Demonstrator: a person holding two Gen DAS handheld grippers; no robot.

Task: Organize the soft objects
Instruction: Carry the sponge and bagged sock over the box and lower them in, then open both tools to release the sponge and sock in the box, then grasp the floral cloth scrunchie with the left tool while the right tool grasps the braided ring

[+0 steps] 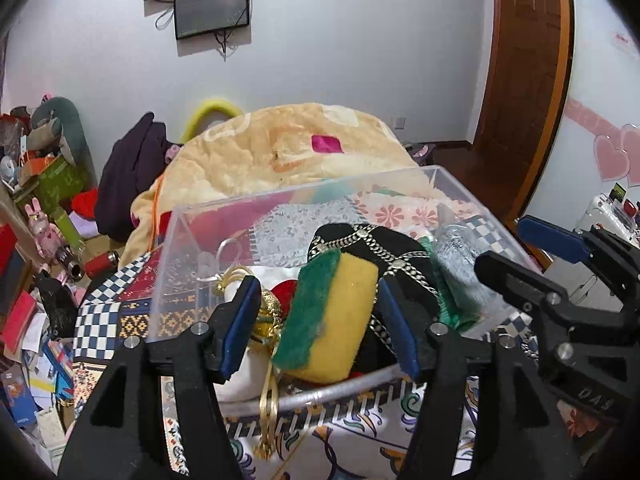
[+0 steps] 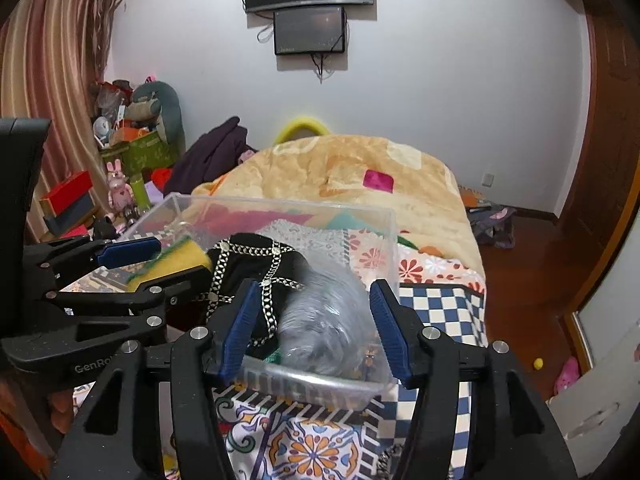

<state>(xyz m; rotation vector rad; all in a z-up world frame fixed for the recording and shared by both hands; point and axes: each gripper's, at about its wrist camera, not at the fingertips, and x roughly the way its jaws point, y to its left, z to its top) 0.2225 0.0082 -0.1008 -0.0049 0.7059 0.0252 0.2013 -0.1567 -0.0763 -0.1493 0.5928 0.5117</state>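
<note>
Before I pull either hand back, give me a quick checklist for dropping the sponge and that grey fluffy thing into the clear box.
1. Sponge over the clear box: ok, it hangs above the box contents between the left tongs.
2. Left tongs let go of the sponge: cannot tell; both pads sit close to it, contact unclear.
3. Grey fluffy item inside the box: ok, it lies behind the near wall, between the open right tongs.
4. Right tongs free of it: ok, gaps show on both sides.
5. Room left in the box: not ok near the front; the black chain-trimmed pouch and other items crowd it.
</note>
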